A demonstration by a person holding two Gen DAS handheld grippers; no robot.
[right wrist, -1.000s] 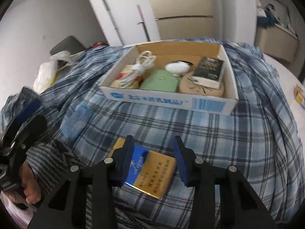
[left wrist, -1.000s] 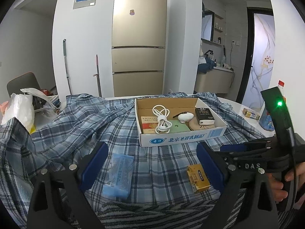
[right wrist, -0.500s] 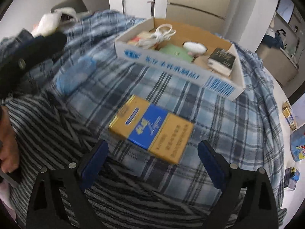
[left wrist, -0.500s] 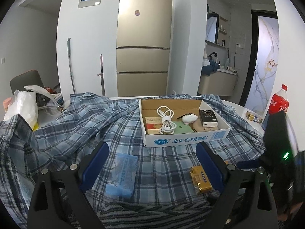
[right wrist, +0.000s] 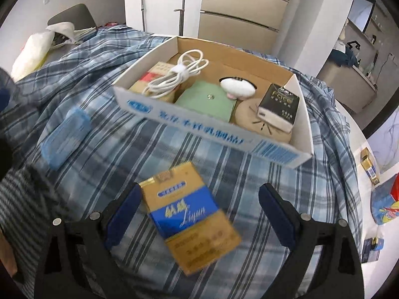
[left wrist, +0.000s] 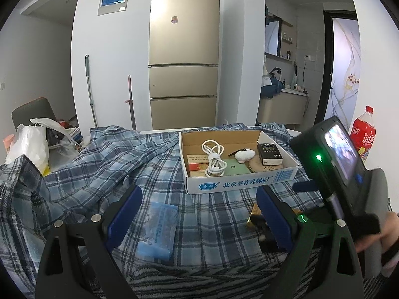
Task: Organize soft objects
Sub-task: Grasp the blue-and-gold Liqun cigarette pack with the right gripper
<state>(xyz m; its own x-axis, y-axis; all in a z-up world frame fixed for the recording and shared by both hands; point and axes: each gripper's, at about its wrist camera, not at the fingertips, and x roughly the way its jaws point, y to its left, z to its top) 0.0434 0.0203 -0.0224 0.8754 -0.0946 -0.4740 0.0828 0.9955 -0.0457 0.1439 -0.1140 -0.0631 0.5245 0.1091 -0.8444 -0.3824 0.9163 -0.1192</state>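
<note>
Glossy rectangular gold-blue pack [right wrist: 190, 214] lies between the open right claw [right wrist: 199, 214].

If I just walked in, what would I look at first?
Probably the gold and blue packet lying on the plaid cloth, right between the wide-open fingers of the right gripper. Just behind it sits the cardboard box with a white cable inside. A blue packet lies off to the left.

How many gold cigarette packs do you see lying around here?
2. One gold-and-blue cigarette pack lies on the plaid cloth before the cardboard box; another gold pack lies at the table's right edge. Others may be hidden.
</note>
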